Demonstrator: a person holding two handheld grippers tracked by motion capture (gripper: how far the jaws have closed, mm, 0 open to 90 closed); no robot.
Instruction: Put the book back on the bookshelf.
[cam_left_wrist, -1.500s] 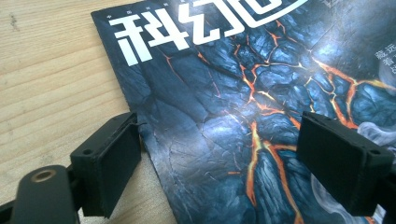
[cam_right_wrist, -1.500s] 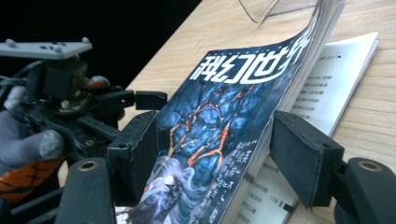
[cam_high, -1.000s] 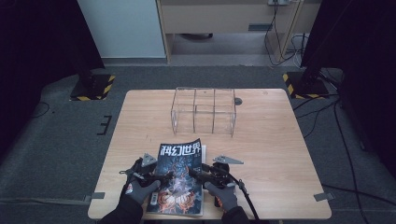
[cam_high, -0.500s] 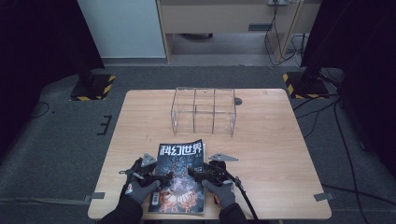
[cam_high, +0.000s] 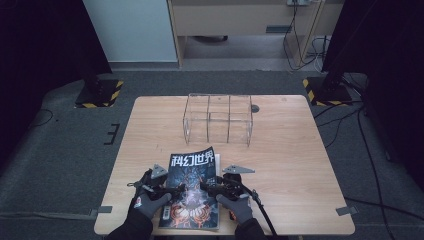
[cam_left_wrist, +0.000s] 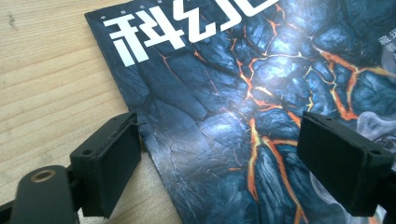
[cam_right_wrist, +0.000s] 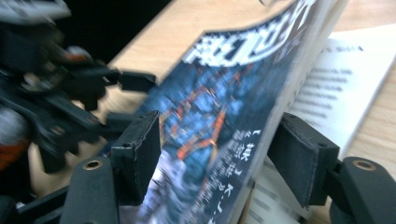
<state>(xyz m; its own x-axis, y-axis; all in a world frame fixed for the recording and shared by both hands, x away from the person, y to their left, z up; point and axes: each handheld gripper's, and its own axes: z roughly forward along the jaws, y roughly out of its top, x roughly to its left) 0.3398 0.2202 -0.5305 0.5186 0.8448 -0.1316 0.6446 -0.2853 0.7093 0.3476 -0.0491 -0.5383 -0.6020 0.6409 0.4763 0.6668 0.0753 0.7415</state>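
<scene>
Right claw (cam_right_wrist: 212, 161) astride magazine (cam_right_wrist: 219, 116)

Your left hand (cam_high: 150, 204): gloved, low at the near edge, palm down.
Your left gripper (cam_high: 172, 190): aimed inward, jaws stood wide apart.
Your right hand (cam_high: 239, 206): gloved, level with the left.
Your right gripper (cam_high: 206, 184): aimed inward, jaws parted, just been closing slightly.

Your high view looks forward and down on the whole table (cam_high: 300, 165) from afar; both gripper views sit close, sharing the magazine (cam_high: 192, 192) cover.
</scene>
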